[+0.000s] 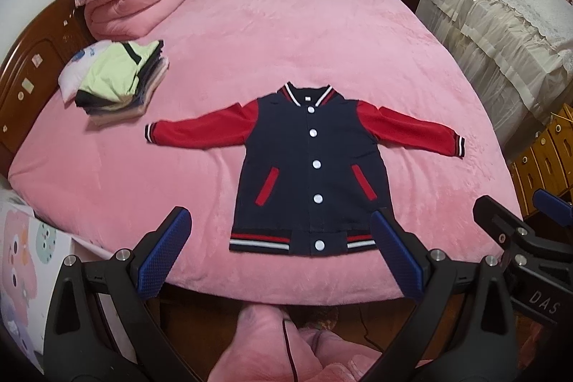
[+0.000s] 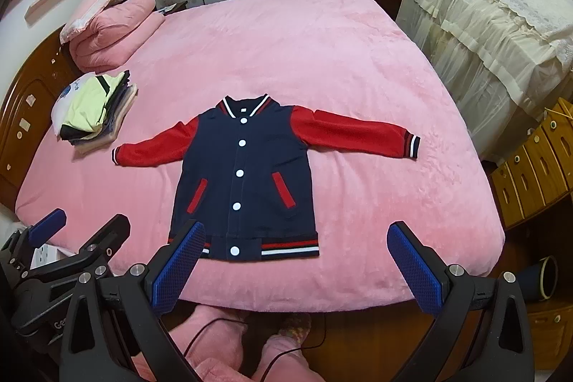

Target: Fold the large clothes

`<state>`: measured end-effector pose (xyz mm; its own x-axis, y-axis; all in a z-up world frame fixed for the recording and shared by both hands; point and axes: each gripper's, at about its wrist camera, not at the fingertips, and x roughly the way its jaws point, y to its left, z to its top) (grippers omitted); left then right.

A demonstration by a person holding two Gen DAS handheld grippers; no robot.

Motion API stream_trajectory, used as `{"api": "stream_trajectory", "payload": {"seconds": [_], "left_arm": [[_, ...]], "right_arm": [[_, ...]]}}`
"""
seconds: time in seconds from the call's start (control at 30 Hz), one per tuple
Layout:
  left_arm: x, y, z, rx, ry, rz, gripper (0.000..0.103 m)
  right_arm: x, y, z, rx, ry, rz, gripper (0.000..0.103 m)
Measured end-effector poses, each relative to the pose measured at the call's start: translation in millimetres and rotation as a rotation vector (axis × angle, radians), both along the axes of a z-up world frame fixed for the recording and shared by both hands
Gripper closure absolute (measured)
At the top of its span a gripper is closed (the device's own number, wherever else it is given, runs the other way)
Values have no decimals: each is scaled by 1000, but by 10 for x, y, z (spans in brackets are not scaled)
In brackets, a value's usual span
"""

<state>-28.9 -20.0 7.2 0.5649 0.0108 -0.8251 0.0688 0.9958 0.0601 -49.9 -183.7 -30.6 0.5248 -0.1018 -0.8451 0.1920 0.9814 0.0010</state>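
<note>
Left gripper [image 1: 279, 253]: blue pads [image 1: 163, 251] wide apart, nothing btwn them, held above the near bed edge. Its right pad overlaps the jacket hem's right corner in the left wrist view; can't tell if it touches. Right gripper [image 2: 297, 267]: pads [image 2: 417, 269] also spread wide, empty, held over the same edge. Its left pad sits in front of the hem's left corner in the right wrist view; contact unclear. Each gripper shows at the side of the other's view, so they're side by side.

Jacket [image 1: 308, 167] lies flat, front up, mid-bed toward the near edge. Navy body, red sleeves, white snaps closed down the centre, two red pocket slits, striped collar, cuffs and hem. Both sleeves spread out to the sides, angled slightly down; collar points to the far side, hem nearest the grippers.

Bed [image 1: 322, 42] has a pink fleece cover. Pile of folded clothes [image 1: 118, 77] sits left of the jacket, near the left cuff but apart, light green item on top. Rolled pink quilt [image 1: 132, 6] lies beyond it by the wooden headboard [image 1: 32, 67].

Cream lace-covered furniture [image 1: 501, 34] stands right of the bed, wooden drawers [image 2: 530, 174] nearer. Pink-clad legs [image 2: 215, 339] and a cable [image 2: 200, 335] show below the grippers.
</note>
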Motion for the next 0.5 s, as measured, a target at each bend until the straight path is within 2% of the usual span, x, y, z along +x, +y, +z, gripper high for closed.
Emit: {"api": "stream_trajectory", "payload": {"seconds": [0.5], "left_arm": [[265, 120, 9, -3, 13, -17, 3]], "right_arm": [[360, 1, -30, 24, 31, -35, 0]]}}
